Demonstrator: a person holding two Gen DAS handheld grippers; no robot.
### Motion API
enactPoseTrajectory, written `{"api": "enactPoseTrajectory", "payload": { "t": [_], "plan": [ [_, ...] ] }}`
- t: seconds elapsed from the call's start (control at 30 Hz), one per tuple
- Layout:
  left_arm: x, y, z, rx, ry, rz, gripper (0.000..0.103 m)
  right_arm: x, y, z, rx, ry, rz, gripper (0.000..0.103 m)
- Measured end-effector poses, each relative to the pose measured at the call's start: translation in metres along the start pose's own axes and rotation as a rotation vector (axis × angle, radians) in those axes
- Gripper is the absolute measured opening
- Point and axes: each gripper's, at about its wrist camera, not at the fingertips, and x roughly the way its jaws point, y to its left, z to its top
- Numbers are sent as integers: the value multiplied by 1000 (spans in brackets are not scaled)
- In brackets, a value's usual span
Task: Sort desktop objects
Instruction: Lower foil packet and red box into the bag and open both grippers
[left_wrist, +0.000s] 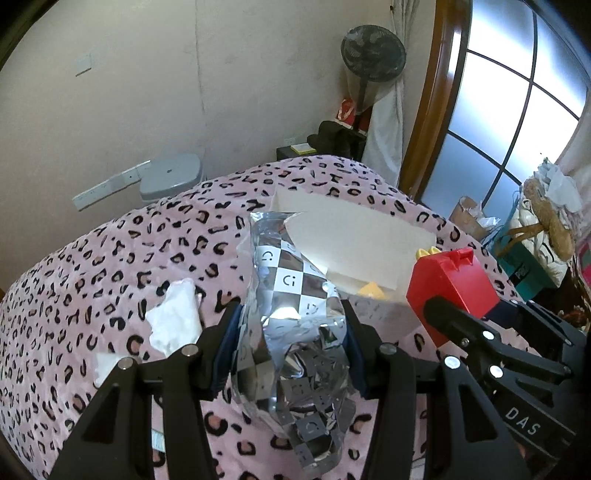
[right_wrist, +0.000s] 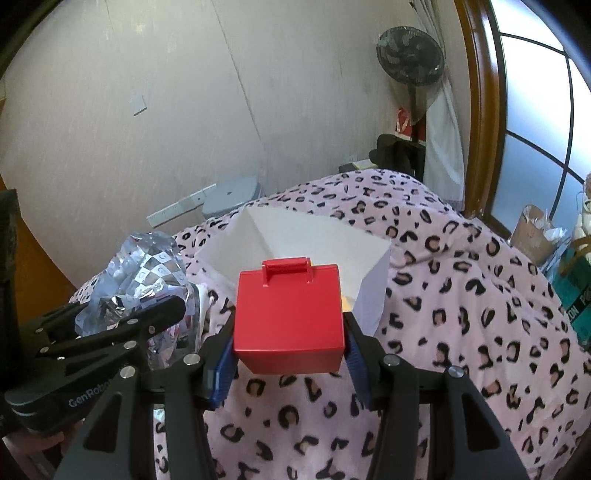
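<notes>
Left gripper (left_wrist: 291, 343): jaws clamped on a crumpled silver foil bag (left_wrist: 291, 332) printed with a black-and-white check pattern. Blue pads press against both flanks of the bag; its upper end juts out beyond the fingertips and its lower end hangs down between the black finger links. Bag is held clear of the pink leopard-print blanket (left_wrist: 110, 258) below.

Right gripper (right_wrist: 290, 343): jaws clamped on a red plastic box (right_wrist: 288, 314). Blue pads bear on the left and right side walls near the bottom edge. Box upright, with a small red handle on top, lifted off the blanket.

White open-topped carton (right_wrist: 317, 236) sits on the blanket straight ahead of both grippers. In the right wrist view the red box is in front of the carton's near edge and covers part of it. In the left wrist view the foil bag overlaps the carton's left corner. Something yellow (left_wrist: 371, 290) lies inside the carton; cannot tell what it is.

The two grippers are side by side, close together, each visible at the edge of the other's view.

Crumpled white tissue (left_wrist: 173, 317) lies on the blanket left of the foil bag, apart from it.

Background: standing fan (left_wrist: 373, 51) by the wall, window (left_wrist: 517, 110) to the right
</notes>
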Motion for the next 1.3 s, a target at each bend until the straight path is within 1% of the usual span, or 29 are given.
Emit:
{"api": "enactPoseTrajectory", "payload": {
  "t": [0.47,0.57,0.77,1.0,1.3],
  "plan": [
    [29,-2,73,10,-12,-71,52,21,-9,46,-22,-45,-28,53],
    [36,-4,88,11,-17,-70,52,26,-12,54,-17,-49,-27,53],
    [52,-5,107,8,-14,-63,52,38,-16,67,-19,-50,-35,53],
    [73,-6,113,4,9,-57,52,54,-16,68,-20,-25,-37,53],
    [97,-7,101,-1,48,-66,52,75,-13,54,-31,27,-29,53]
  ]
}}
